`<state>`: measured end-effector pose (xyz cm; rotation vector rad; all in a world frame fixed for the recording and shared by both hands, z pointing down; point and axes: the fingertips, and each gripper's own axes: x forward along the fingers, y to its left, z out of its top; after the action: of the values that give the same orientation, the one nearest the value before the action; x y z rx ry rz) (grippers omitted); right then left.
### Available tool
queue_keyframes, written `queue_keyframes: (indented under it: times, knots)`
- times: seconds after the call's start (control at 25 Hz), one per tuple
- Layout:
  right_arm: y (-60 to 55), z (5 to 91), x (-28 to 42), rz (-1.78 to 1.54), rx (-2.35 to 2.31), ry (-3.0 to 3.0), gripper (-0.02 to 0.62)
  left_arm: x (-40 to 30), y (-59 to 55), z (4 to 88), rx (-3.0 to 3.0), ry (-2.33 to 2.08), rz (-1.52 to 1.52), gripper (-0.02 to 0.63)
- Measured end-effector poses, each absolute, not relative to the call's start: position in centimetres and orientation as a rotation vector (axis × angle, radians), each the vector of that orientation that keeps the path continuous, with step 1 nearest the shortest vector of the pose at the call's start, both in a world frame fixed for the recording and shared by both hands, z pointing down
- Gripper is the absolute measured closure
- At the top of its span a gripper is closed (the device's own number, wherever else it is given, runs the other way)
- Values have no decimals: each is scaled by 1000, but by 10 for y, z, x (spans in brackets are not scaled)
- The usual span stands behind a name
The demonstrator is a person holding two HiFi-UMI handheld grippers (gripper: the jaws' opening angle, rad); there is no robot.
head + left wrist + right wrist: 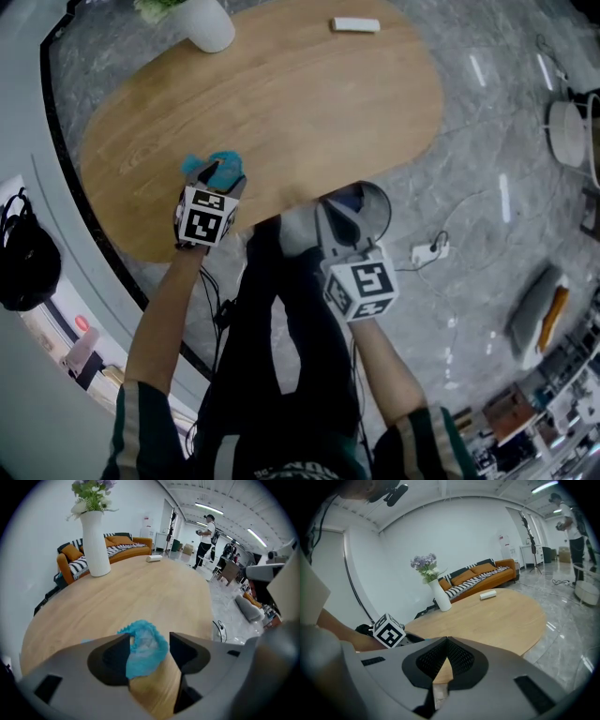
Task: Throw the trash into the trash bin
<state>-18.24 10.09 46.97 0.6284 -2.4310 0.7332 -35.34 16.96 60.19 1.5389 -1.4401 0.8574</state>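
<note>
Wood table, marble floor; left gripper agape around blue wad, maybe touching; right gripper clenched.

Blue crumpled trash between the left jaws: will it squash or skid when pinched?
The blue trash looks crumpled and frilly-edged, so probably soft and floppy; it should squash in the left gripper. Likely very light, so a nudge may slide it across the smooth wooden table.

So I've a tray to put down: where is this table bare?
Bare: the wide middle of the table, between the vase, the white block at the far edge and the blue trash. Crowded: only the near edge, where the left gripper has its jaws around the trash.
</note>
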Motion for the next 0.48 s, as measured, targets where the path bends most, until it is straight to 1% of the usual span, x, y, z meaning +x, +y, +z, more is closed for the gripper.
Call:
queue_keyframes:
  times: [0.12,0.28,0.32,0.36,0.4,0.44,0.48]
  knots:
    - [102,474,-181,746,640,-2416,594,-349,162,613,1508,-1425,828,360]
    - [102,476,-179,759,645,-2407,594,-349,165,628,1456,-1426,887,362]
    - [101,476,-179,760,647,-2406,594,-352,165,630,1450,-1434,905,367]
    - [100,477,-179,763,650,-2405,594,-354,165,629,1446,-1446,922,386]
    - [99,477,-178,765,654,-2404,594,-358,166,628,1445,-1464,943,476]
    - [99,477,-178,769,660,-2403,594,-360,165,627,1449,-1483,964,594]
    - [98,477,-176,772,667,-2401,594,-362,163,624,1462,-1498,980,594]
